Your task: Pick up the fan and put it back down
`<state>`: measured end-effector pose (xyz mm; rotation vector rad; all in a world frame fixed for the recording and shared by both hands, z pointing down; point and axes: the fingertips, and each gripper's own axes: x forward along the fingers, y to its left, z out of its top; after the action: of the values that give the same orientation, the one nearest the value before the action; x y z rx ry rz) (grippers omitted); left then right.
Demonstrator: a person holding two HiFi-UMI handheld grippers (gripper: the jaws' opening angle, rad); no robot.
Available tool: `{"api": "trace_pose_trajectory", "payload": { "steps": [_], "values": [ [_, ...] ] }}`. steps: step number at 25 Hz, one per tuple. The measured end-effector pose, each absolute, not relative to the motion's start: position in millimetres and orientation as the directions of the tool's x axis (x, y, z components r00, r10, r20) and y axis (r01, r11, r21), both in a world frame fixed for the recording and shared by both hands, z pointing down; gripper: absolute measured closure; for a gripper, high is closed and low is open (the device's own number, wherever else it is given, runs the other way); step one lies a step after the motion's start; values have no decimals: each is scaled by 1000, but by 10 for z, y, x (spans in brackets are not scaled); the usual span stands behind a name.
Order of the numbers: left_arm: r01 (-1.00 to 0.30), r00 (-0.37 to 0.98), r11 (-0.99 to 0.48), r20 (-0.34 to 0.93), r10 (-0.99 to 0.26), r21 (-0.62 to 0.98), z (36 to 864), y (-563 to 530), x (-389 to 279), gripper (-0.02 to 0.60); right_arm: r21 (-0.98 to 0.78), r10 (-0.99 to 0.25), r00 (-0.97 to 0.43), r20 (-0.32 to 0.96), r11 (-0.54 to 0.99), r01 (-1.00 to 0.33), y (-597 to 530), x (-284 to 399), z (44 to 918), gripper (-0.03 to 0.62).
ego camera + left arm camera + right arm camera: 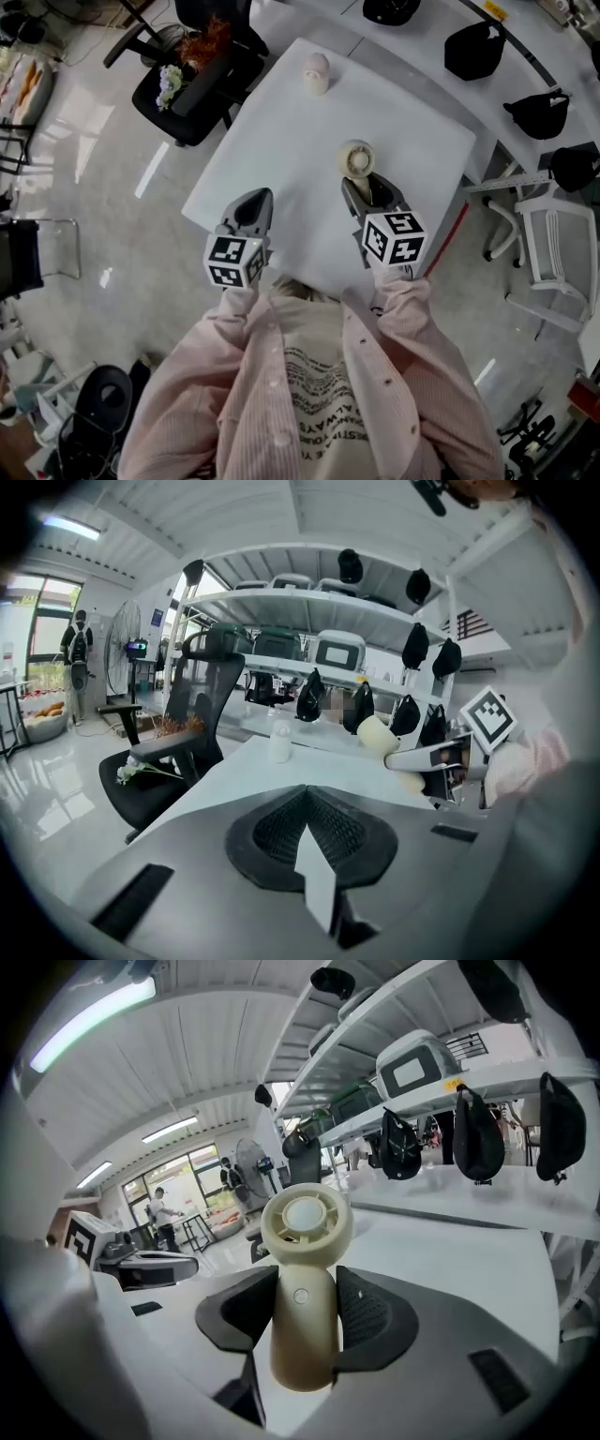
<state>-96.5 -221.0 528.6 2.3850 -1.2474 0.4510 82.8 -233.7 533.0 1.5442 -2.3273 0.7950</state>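
Observation:
The cream hand-held fan [305, 1269] stands upright between the pads of my right gripper [307, 1290], which is shut on its handle, with the round head sticking out past the fingertips. From the head view the fan [357, 157] is over the right part of the white table [281, 141], in front of my right gripper [361, 190]; whether it touches the tabletop I cannot tell. My left gripper [253, 202] hovers over the table's near left edge, jaws shut and empty [309, 803]. From there the fan [380, 733] shows to the right.
A small white-and-pink bottle-like thing [316, 73] stands at the table's far edge. A black office chair [192, 84] with flowers on it is at the far left. A curved shelf with black bags [473, 47] and a white chair [553, 253] are to the right.

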Motion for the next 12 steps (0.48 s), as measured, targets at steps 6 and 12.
{"api": "trace_pose_trajectory", "payload": {
  "steps": [6,12],
  "values": [
    [-840,535,-485,516,-669,242,5654,-2204,-973,578,-302,-708,-416,570,290,-908,-2377,696,5853,410],
    [-847,525,-455,567,-635,274,5962,-2122,-1002,578,-287,-625,-395,674,271,-919,-2264,626,6344,410]
  ]
}}
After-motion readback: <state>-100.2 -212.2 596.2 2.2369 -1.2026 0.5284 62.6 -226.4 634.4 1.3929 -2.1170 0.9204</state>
